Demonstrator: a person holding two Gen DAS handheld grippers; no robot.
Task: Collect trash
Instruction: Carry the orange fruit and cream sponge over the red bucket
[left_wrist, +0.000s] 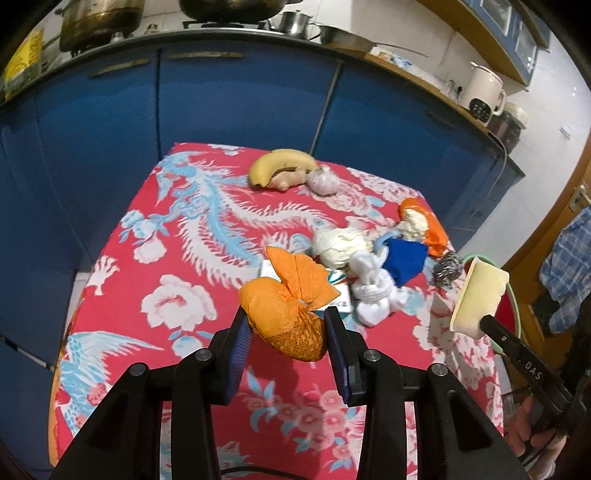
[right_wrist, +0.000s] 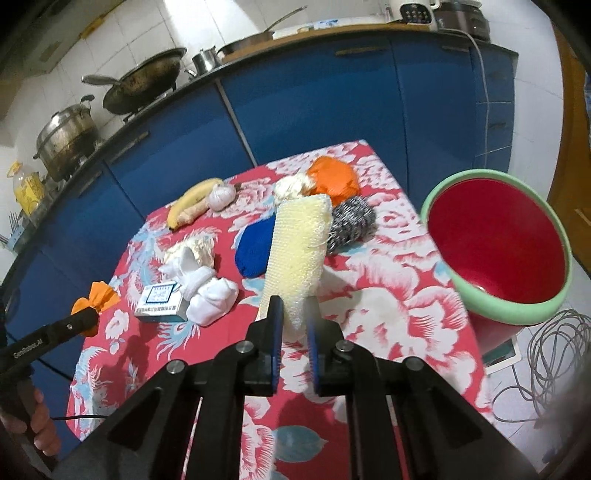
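We're mid-collection, both grippers loaded and lifted, judged from what they carry. Biggest thing first: the table (right_wrist: 388, 302), draped in a red floral cloth, with blue cabinets behind. Off its right edge sits the bin (right_wrist: 496, 251), red inside with a green rim, mouth tilted toward us and nothing visible in it.

Next move, as we judge it: swing the right gripper (right_wrist: 295, 314) over that rim and part the fingers; the left load has to cross the whole table to get there.

The right gripper's fingers are clamped on the lower end of the yellow sponge (right_wrist: 299, 254), a long pale block with a netted face, standing upright above the cloth, near the bin but not over it. Soft thing, so it will probably squash in the grip.

The left gripper (left_wrist: 288, 332) has its fingers pressed on an orange mesh bundle (left_wrist: 288, 310), tied at the neck with the loose end flaring, held above the near-left part of the table.

Still lying on the cloth: a blue cloth ball (right_wrist: 255, 247), white socks (right_wrist: 207, 295) touching a small box (right_wrist: 159, 301), a second orange bundle (right_wrist: 332, 179), a steel scourer (right_wrist: 351, 223), and a banana (right_wrist: 192, 201) at the far side.
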